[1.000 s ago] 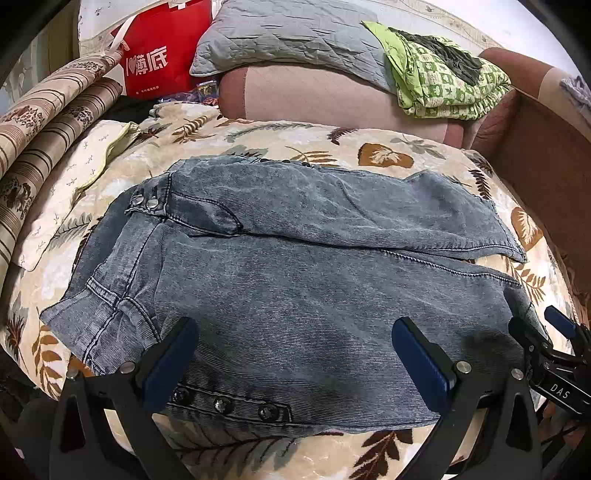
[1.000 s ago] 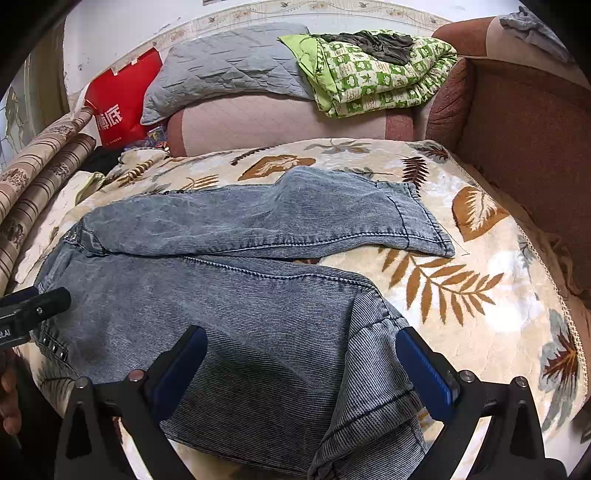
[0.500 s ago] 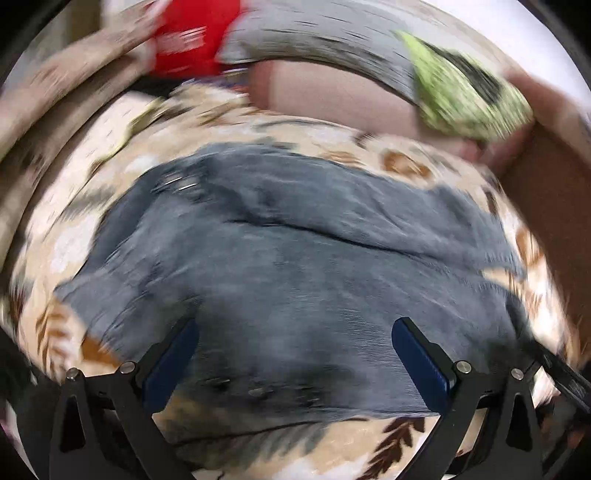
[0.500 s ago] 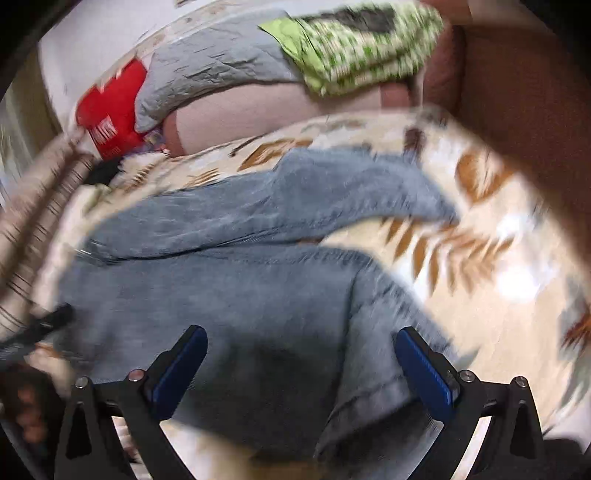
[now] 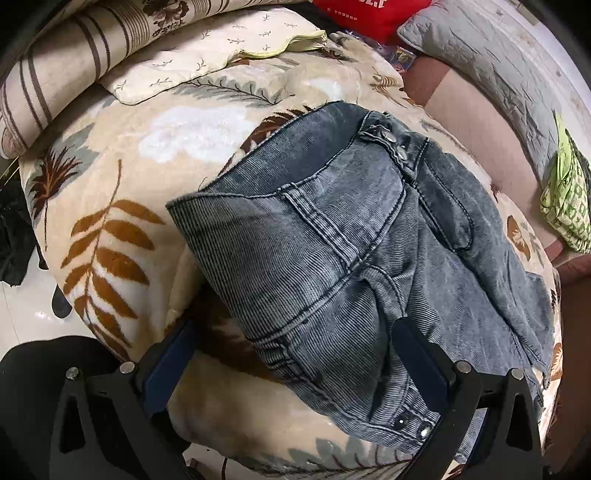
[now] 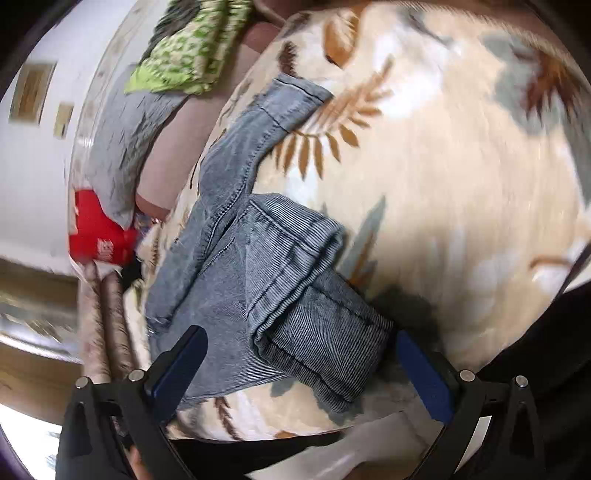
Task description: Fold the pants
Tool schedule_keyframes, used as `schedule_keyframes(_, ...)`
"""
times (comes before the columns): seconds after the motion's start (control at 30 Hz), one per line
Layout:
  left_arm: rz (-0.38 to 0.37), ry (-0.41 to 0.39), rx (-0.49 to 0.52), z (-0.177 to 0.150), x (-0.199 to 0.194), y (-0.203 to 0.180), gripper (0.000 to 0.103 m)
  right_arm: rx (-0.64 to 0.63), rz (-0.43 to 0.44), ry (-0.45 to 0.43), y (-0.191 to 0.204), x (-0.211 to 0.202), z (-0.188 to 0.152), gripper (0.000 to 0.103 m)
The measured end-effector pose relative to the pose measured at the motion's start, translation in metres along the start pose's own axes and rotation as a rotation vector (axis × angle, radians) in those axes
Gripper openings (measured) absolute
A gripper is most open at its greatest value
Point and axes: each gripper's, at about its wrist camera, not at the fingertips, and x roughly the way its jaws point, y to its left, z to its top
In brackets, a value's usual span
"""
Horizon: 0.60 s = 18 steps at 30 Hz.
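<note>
While both tools hang over the near edge of the bed, I see each one with its jaws spread wide and nothing between them. My left gripper [image 5: 291,363] sits over the waistband end of the pants [image 5: 354,258], its blue pads [image 5: 419,354] standing on either side of the denim's lower corner, though I cannot tell whether they touch the cloth. A pair of metal snaps [image 5: 413,424] shows just beside its right finger. My right gripper [image 6: 299,365] hovers at the hem end, where one leg cuff [image 6: 321,328] is bunched and folded over on itself between the spread fingers; this view is blurred, so fine contact is beyond me.

Further out, the pants lie flat on a cream blanket [image 5: 110,229] printed with brown and grey leaves, the waistband nearest the left camera and a second pair of snaps [image 5: 393,144] at the fly. In the right view the other leg [image 6: 258,122] stretches away toward the far side of the bed.

Beyond the blanket I make out a striped bolster [image 5: 55,70], a pale sprigged pillow [image 5: 207,48], a red bag [image 5: 369,14], a grey quilted cushion [image 5: 491,62] and a green patterned cloth [image 5: 565,199] on a pink sofa back [image 5: 472,122].
</note>
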Motion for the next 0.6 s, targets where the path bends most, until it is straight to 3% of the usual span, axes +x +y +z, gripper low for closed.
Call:
schedule_keyframes(0.1,0.008,-0.008,0.002,0.000,0.002,0.000,0.103,-0.239,-0.176,-0.107,0.038,-0.010,0.005,0.103)
schedule_keyframes(0.17,0.022,-0.010,0.011,-0.002,0.002,-0.003,0.103,-0.255,-0.175,-0.061,0.044,0.005,0.018,0.098)
schedule_keyframes(0.23,0.025,-0.011,0.017,-0.002,0.002,-0.004,0.103,-0.153,-0.139,0.000,0.029,0.023,0.035,0.061)
schedule_keyframes(0.27,0.022,-0.012,0.019,-0.002,0.002,-0.003,0.103,-0.103,-0.136,0.027,0.022,0.031,0.043,0.030)
schedule_keyframes(0.3,0.019,-0.013,0.024,-0.002,0.002,-0.003,0.103,-0.053,-0.118,0.042,0.015,0.037,0.050,0.021)
schedule_keyframes(0.37,0.020,-0.016,0.041,-0.004,0.001,-0.001,0.103,-0.083,-0.124,0.061,0.020,0.041,0.054,0.019)
schedule_keyframes(0.43,0.027,-0.020,0.058,-0.003,0.002,-0.004,0.103,-0.202,-0.183,0.049,0.034,0.032,0.058,0.018)
schedule_keyframes(0.57,0.043,-0.023,0.093,-0.001,0.002,-0.010,0.099,-0.393,-0.354,-0.128,0.066,-0.005,0.107,0.018)
schedule_keyframes(0.6,0.045,-0.023,0.090,-0.001,0.002,-0.010,0.099,-0.447,-0.389,-0.123,0.072,-0.002,0.119,0.019)
